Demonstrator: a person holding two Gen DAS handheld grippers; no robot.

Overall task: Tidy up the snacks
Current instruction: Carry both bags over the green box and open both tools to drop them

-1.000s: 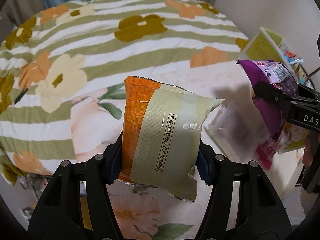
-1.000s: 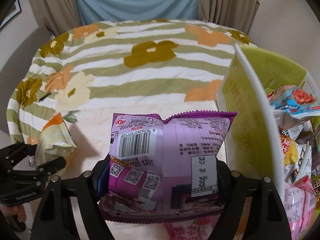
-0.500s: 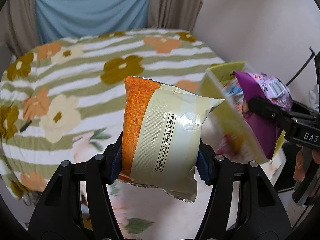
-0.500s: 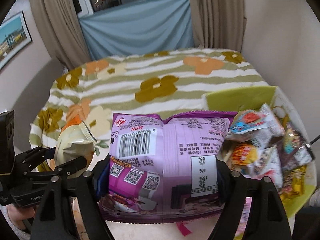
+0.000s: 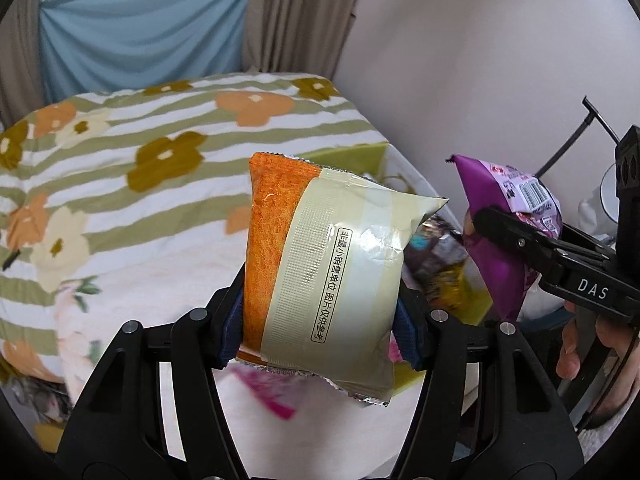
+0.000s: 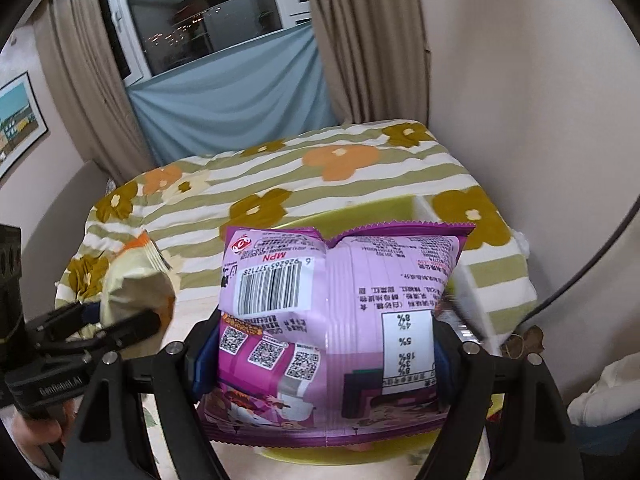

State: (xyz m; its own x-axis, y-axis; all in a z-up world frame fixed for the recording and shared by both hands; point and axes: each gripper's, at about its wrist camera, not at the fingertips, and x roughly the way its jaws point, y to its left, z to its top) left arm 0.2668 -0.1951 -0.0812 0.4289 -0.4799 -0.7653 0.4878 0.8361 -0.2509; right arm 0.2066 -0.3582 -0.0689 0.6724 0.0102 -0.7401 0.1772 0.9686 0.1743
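Note:
My left gripper (image 5: 320, 328) is shut on an orange and beige snack packet (image 5: 320, 264), held up above the table. It also shows in the right wrist view (image 6: 136, 296) at the left. My right gripper (image 6: 320, 364) is shut on a purple snack bag (image 6: 340, 320), held over the yellow-green snack box (image 6: 372, 212). In the left wrist view the purple bag (image 5: 500, 240) hangs at the right, beside the box (image 5: 360, 160), which holds several snack packs (image 5: 440, 248) and is mostly hidden behind the packet.
The table is covered by a striped cloth with flowers (image 5: 140, 168). A wall (image 6: 520, 80) stands close on the right. Curtains and a blue drape (image 6: 232, 100) are behind the table. Pink wrappers (image 5: 272, 396) lie on the table below the left gripper.
Both grippers have risen and tilted up with their packets. The right gripper has moved right, over the snack box. The box now sits lower behind both packets.

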